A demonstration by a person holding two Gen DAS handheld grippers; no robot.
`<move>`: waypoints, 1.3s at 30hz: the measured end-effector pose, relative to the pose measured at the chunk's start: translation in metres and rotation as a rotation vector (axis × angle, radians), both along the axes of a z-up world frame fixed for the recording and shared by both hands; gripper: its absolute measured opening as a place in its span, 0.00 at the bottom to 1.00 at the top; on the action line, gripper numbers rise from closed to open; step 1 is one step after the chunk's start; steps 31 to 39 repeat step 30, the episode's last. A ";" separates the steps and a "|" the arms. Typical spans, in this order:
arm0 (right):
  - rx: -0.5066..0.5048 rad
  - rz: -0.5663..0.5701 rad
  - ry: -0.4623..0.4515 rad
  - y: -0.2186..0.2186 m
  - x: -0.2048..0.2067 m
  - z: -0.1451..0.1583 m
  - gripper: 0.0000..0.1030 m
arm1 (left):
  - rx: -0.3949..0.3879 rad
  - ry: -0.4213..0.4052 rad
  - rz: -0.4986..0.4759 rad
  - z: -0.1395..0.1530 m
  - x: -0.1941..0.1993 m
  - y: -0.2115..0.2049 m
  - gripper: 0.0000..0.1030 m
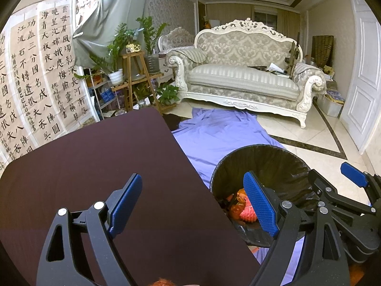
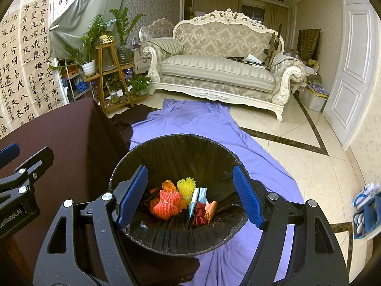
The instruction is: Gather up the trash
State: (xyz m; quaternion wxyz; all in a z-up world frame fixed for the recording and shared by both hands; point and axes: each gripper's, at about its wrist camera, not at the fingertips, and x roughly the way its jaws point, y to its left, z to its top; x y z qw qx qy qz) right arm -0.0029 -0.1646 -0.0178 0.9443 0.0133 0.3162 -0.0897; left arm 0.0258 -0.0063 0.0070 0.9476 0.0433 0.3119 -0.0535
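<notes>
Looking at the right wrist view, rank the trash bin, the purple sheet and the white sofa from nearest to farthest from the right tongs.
1. Trash bin, directly under the open right tongs, with trash inside.
2. Purple sheet, spread on the floor beneath and beyond the bin.
3. White sofa, against the far wall past the sheet.

Large black brush calligraphy in vertical columns on pale paper sheets [image 1: 40,76] hung on the wall at left, legible in both views. Readable in the left wrist view, column by column: 雲母屏風燭影深長河漸落; 曉星沈嫦娥應悔偷靈藥碧; 海青天夜夜心; 功蓋三分國名成八陣圖; 江流石不轉遺恨失吞吳. Smaller signature columns beside them, too fine to read with certainty. Same characters repeated on sheets nearer the frame edge, cut off. Partial white lettering "enRobot.AI" on the black body of the left gripper [image 2: 14,218] at the left edge of the right wrist view, first letters cut off.
</notes>
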 end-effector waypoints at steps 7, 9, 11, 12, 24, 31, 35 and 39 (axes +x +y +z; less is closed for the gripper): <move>-0.001 0.001 0.001 0.001 -0.001 0.001 0.70 | 0.001 0.001 -0.008 0.003 0.006 0.001 0.82; -0.001 0.000 0.001 0.001 0.000 0.000 0.70 | 0.001 0.001 -0.008 0.003 0.006 0.001 0.82; -0.001 0.000 0.002 0.002 0.000 0.001 0.70 | -0.001 0.001 -0.008 0.003 0.006 0.001 0.82; -0.001 0.000 0.001 0.001 0.000 0.001 0.70 | -0.004 0.000 -0.008 0.003 0.007 0.001 0.83; -0.006 0.004 0.007 0.009 -0.003 0.000 0.70 | -0.001 -0.017 0.004 -0.002 0.008 -0.002 0.83; -0.005 0.010 0.011 0.012 -0.003 0.000 0.70 | 0.001 0.026 0.008 -0.008 0.008 0.003 0.83; -0.005 0.010 0.011 0.012 -0.003 0.000 0.70 | 0.001 0.026 0.008 -0.008 0.008 0.003 0.83; -0.005 0.010 0.011 0.012 -0.003 0.000 0.70 | 0.001 0.026 0.008 -0.008 0.008 0.003 0.83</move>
